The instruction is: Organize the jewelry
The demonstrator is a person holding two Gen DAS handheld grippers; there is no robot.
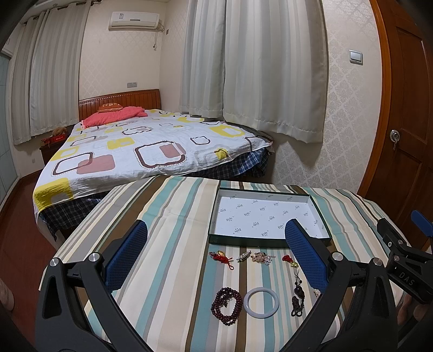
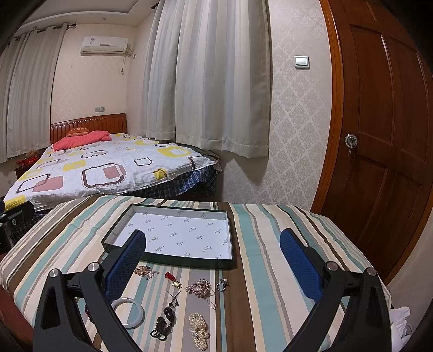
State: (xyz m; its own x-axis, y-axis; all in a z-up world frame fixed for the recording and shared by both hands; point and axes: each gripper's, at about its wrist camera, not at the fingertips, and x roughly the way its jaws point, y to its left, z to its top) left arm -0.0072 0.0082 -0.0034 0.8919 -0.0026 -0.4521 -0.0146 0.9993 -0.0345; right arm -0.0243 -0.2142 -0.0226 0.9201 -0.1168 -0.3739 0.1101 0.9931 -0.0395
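left tool (image 1: 216,253) arm hides part of the bangle (image 2: 127,311).

- The letters "DAS" are in white on a black clamp part (image 1: 406,280), seen in the left wrist view by the right edge of the tabletop (image 1: 167,216).
- The white paper inside the box (image 2: 173,235) has a small dark mark printed over and over. It is too small to read.
- The air conditioner (image 1: 134,20) has a label, too blurry to read.

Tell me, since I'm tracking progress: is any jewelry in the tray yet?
No, the tray shows only its printed white lining; the bangle and pearls lie on the cloth.
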